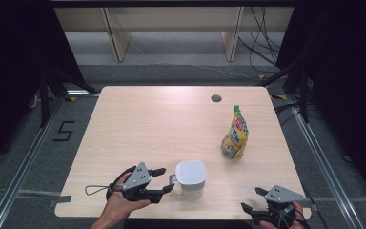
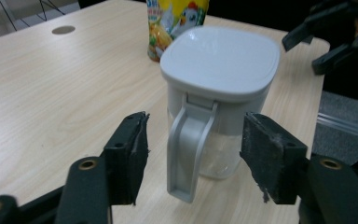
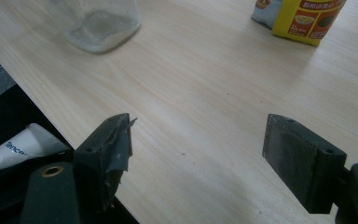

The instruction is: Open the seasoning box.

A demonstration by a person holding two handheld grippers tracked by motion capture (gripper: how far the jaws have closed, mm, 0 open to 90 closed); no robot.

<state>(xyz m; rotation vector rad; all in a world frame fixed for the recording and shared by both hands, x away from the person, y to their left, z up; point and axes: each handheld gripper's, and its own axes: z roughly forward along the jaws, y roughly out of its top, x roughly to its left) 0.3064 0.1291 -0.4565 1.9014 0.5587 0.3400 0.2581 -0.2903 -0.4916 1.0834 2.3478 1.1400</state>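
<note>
A clear jug [image 1: 190, 174] with a white lid [image 2: 220, 58] and a white handle [image 2: 186, 149] stands near the table's front edge. My left gripper [image 1: 167, 179] is just left of it, open. In the left gripper view the handle stands between the two pads [image 2: 133, 154] with a gap on each side. A yellow pouch with a green cap [image 1: 235, 136] stands upright behind and to the right of the jug. My right gripper [image 1: 250, 199] hovers open over the front right corner, with nothing between its fingers [image 3: 116, 144].
The wooden table [image 1: 147, 129] has a round cable hole [image 1: 216, 98] at the back right. The right gripper view shows the jug's base [image 3: 98, 23], the pouch's bottom [image 3: 307, 18], and a white printed object [image 3: 14, 147] below the table edge.
</note>
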